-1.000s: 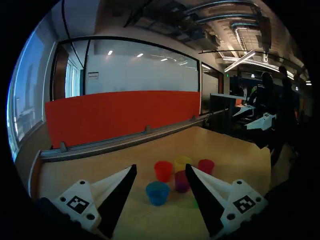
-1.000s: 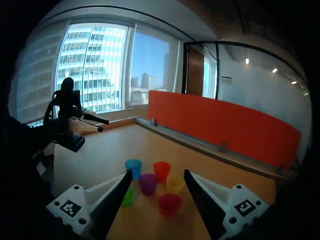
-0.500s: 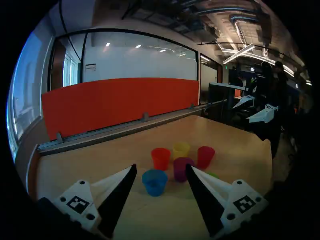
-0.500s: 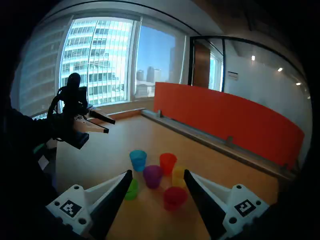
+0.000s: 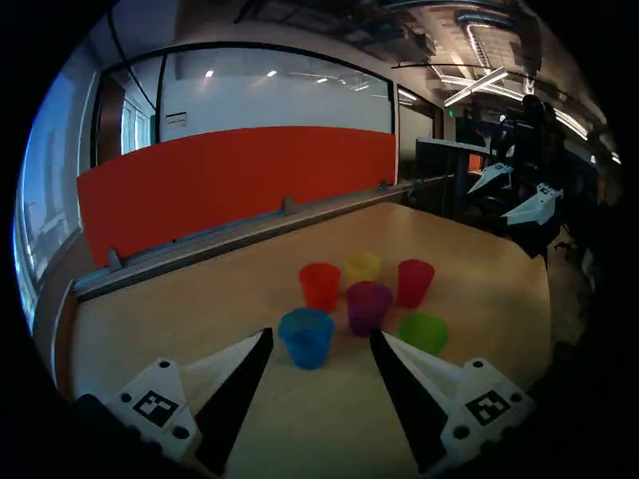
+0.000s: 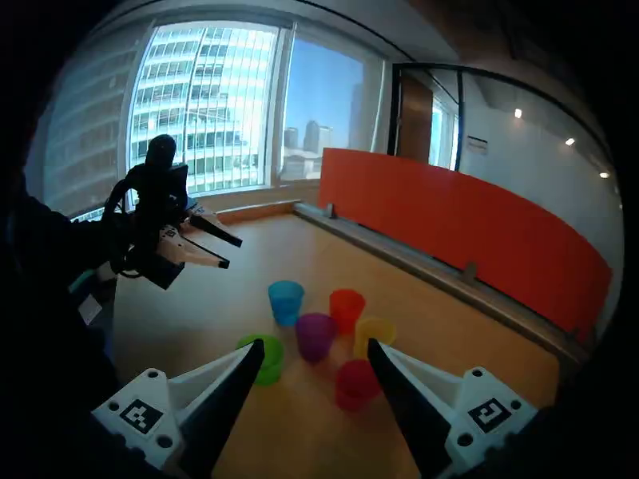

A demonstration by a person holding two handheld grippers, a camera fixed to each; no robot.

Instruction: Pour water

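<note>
Six coloured cups (image 5: 368, 306) stand clustered on the desk (image 5: 487, 271). The left gripper (image 5: 320, 331) and the right gripper (image 6: 315, 342) hover over the desk, each facing the cups, jaws spread wide and grasping nothing.

Light wooden bench (image 5: 479, 279). Six upright plastic cups clustered mid-bench, away from every edge. One row: orange cup (image 5: 319, 286), yellow cup (image 5: 362, 266), red cup (image 5: 415, 282). Other row: blue cup (image 5: 307, 338), purple cup (image 5: 368, 306), green cup (image 5: 423, 332). None stacked.
</note>
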